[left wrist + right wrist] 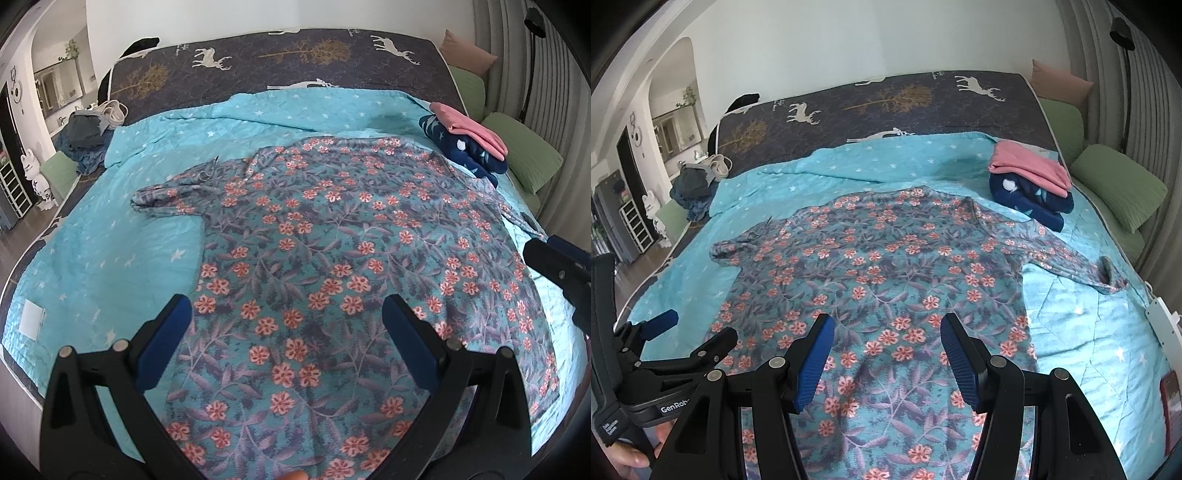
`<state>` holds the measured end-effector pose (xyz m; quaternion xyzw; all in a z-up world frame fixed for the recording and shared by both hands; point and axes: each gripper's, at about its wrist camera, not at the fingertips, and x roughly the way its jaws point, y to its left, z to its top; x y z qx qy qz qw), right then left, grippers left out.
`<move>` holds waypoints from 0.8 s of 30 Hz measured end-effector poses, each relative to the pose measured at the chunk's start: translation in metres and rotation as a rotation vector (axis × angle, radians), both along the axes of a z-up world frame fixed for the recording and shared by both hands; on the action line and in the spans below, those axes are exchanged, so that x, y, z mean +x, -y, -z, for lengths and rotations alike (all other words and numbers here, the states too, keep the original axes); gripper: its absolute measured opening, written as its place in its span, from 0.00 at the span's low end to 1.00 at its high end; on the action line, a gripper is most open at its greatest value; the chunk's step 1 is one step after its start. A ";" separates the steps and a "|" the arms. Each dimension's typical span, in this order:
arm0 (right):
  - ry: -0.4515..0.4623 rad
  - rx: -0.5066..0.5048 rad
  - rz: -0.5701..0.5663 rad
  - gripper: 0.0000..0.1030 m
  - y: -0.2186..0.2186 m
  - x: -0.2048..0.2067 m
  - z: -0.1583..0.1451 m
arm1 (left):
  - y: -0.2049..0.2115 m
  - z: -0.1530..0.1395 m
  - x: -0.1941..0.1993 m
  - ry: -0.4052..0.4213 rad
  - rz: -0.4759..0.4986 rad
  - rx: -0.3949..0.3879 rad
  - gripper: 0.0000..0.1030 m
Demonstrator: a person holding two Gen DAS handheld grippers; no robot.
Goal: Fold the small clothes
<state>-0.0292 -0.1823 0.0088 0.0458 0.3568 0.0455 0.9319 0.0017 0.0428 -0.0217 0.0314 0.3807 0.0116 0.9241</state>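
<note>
A long-sleeved floral garment (325, 258) (879, 273), teal with pink flowers, lies spread flat on the turquoise star quilt (122, 240) (1089, 332), both sleeves out to the sides. My left gripper (288, 306) hovers over its lower part, open, with nothing between the blue pads. My right gripper (886, 325) also stands open above the lower part of the garment, empty. The left gripper (698, 332) shows at the left of the right wrist view, and the right gripper's fingers (557, 266) show at the right edge of the left wrist view.
A folded pink garment (1030, 166) sits on a folded navy one (1030, 201) at the quilt's far right. A heap of dark clothes (86, 136) lies at the far left. Green cushions (1119, 188) line the right side. A dark deer-print mattress (886, 103) lies beyond.
</note>
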 end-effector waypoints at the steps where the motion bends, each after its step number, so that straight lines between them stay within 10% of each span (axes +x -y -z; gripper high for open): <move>1: -0.001 0.000 -0.002 0.60 -0.001 0.001 0.000 | -0.001 0.001 0.000 -0.001 0.000 -0.001 1.00; 24: -0.042 0.021 -0.155 0.59 -0.037 0.027 -0.006 | -0.023 0.012 0.003 -0.036 -0.038 -0.010 1.00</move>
